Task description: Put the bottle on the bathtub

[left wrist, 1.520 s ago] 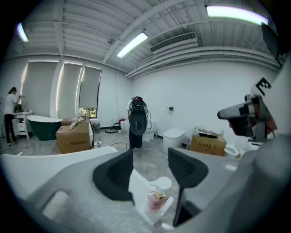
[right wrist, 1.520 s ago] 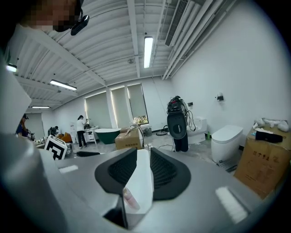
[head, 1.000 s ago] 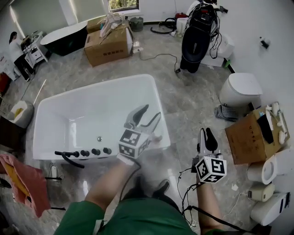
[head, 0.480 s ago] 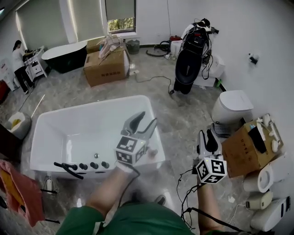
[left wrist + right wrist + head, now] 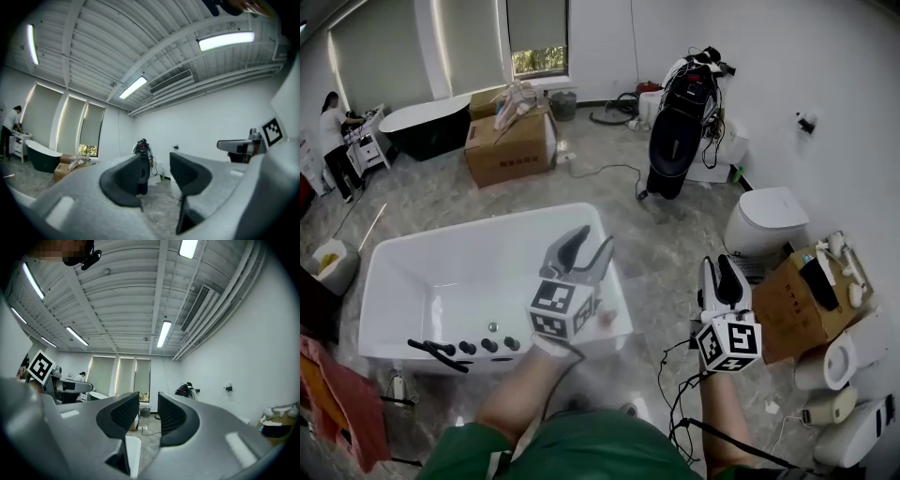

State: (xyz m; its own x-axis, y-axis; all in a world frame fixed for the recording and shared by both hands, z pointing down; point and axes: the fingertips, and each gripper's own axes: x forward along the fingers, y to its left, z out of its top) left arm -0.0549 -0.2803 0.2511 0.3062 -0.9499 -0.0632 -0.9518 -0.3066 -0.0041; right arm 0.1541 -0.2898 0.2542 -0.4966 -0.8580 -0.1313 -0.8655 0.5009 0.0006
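- While neither tool carries anything, I judge the fetch not yet begun: my left gripper (image 5: 592,239) hangs level over the bathtub (image 5: 478,228), jaws just closing to a slit, empty.
- My right gripper (image 5: 718,272) shows a narrow gap, also empty.
- I guess the bottle sits among clutter on the cardboard box (image 5: 783,309) (can't single it out).

L gripper (image 5: 593,238) level, jaws just been closing w/ nothing between; R gripper (image 5: 718,265) jaws narrowly apart, empty.

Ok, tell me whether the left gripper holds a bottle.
No: on the left gripper the jaws, which have just been closing, stand apart with nothing between them.
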